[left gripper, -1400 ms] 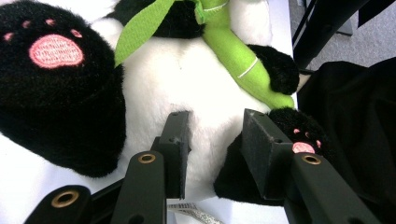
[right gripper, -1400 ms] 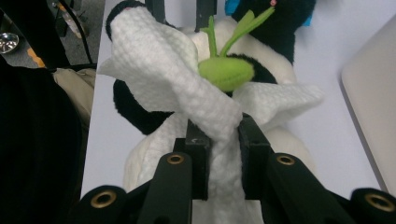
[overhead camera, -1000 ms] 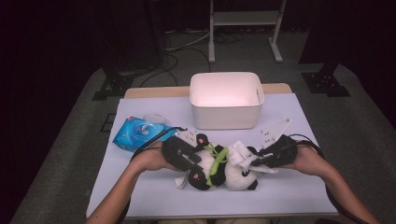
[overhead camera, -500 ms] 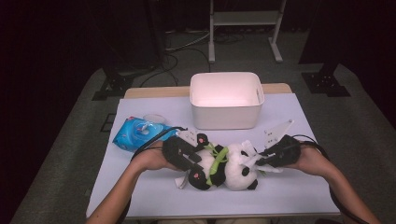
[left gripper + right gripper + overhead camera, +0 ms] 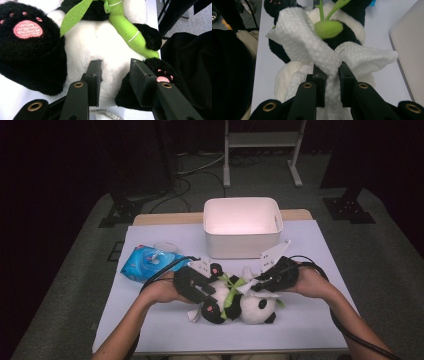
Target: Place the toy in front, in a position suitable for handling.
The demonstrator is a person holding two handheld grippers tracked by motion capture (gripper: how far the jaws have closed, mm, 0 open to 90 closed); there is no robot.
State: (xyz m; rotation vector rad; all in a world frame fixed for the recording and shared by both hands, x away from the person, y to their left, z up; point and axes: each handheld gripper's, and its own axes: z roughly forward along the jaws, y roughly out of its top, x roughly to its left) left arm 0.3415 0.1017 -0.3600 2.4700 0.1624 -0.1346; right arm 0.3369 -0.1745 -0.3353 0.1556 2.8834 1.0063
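Note:
A black-and-white panda plush (image 5: pixel 252 309) with green bamboo (image 5: pixel 231 292) lies on the white table near its front edge. My left gripper (image 5: pixel 206 292) comes in from the left. Seen in the left gripper view, its jaws pinch the panda's (image 5: pixel 100 37) white belly, so the left gripper (image 5: pixel 115 72) is shut on the plush. My right gripper (image 5: pixel 256 286) comes in from the right above the panda's head. It is shut on a bunched white wipe (image 5: pixel 304 45), whose folds spread over the panda (image 5: pixel 352 35) ahead of the right gripper (image 5: pixel 329 72).
A white bin (image 5: pixel 242 250) stands behind the panda at the table's middle. To the left lies a blue pack of wipes (image 5: pixel 147 261). Cables trail from both grippers. Bare table (image 5: pixel 310 320) lies to the right and front.
My right gripper, with the wipe, has slid left across the panda's head. The left gripper and the panda have kept still.

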